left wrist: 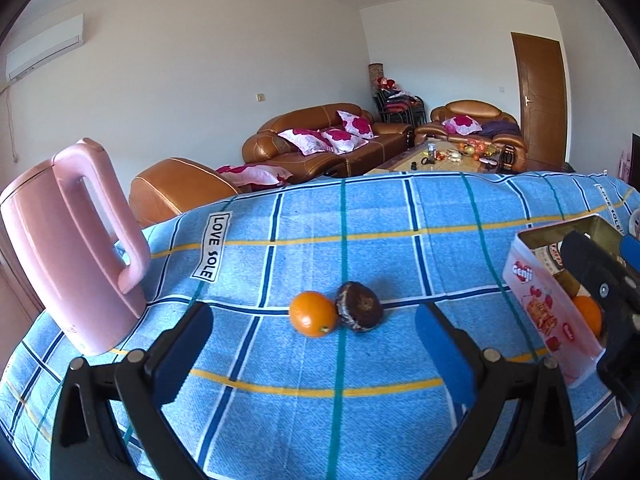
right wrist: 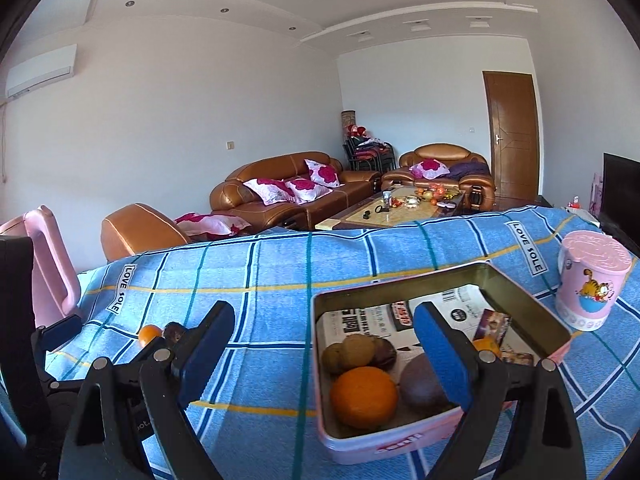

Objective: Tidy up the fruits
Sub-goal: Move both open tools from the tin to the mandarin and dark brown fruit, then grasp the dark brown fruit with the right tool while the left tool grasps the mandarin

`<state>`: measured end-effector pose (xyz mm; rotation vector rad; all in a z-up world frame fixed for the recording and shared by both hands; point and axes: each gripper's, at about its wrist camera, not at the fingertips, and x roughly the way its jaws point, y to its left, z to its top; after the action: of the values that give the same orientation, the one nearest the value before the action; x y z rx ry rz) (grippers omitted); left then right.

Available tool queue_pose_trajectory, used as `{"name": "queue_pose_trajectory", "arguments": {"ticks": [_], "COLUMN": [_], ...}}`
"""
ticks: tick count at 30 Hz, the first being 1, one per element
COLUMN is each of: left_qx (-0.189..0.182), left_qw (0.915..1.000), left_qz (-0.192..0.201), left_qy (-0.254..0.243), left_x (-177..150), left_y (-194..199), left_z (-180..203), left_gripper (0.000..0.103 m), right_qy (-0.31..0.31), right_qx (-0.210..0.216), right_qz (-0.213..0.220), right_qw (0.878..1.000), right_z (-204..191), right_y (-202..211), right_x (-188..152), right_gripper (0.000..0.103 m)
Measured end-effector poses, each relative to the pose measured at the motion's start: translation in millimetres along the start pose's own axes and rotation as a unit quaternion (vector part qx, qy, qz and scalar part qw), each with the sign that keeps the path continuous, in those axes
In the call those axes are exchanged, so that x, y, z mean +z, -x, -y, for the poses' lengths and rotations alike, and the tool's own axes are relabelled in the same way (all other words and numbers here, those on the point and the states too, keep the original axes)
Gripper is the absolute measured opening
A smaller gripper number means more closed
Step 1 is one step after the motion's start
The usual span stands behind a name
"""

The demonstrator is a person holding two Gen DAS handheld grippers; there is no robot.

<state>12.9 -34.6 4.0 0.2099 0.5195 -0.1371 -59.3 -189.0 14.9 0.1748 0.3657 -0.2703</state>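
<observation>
Left gripper [left wrist: 314, 354] open, orange [left wrist: 313, 314] touching dark fruit [left wrist: 359, 307]

The cloth [left wrist: 360, 208] over the bench is sky blue, checked with navy, teal, yellow and white lines. On it lie a bright orange fruit [left wrist: 313, 314] and a dark brown, perhaps purplish, one [left wrist: 360, 307]. The kettle [left wrist: 76, 248] is pale pink, the tin [right wrist: 400, 446] pink outside, the cup [right wrist: 592, 280] pink with an orange cartoon cat.
</observation>
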Motion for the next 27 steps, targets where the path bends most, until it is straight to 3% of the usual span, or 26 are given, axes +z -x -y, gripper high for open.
{"name": "queue_pose_trajectory", "arguments": {"ticks": [7, 13, 18, 21, 23, 27], "left_qx": [0.015, 0.02, 0.068, 0.076, 0.084, 0.091], "left_qw": [0.9993, 0.9948, 0.9894, 0.9889, 0.9886, 0.9885], "left_qz": [-0.029, -0.079, -0.105, -0.106, -0.106, -0.106], "left_qy": [0.018, 0.06, 0.073, 0.071, 0.067, 0.058], "left_x": [-0.5, -4.3, -10.9, -12.7, -12.2, -10.8], "left_y": [-20.6, -42.8, -52.8, -52.2, -52.4, -51.7], "left_z": [-30.2, -61.7, -83.5, -87.3, -87.9, -89.5], "left_gripper": [0.103, 0.103, 0.103, 0.103, 0.103, 0.103], "right_qy": [0.014, 0.028, 0.055, 0.067, 0.072, 0.069], "right_qx": [0.022, 0.048, 0.084, 0.109, 0.121, 0.142], "right_qz": [-0.03, -0.059, -0.118, -0.158, -0.187, -0.227], "right_qw": [0.999, 0.997, 0.988, 0.979, 0.972, 0.961], "right_z": [-28.7, -53.6, -71.5, -81.8, -88.4, -97.2], "right_y": [-20.3, -38.3, -61.7, -77.0, -88.2, -108.3], "right_x": [-0.1, -0.6, -4.8, -9.8, -14.1, -19.4], "right_gripper": [0.092, 0.092, 0.092, 0.08, 0.067, 0.065]}}
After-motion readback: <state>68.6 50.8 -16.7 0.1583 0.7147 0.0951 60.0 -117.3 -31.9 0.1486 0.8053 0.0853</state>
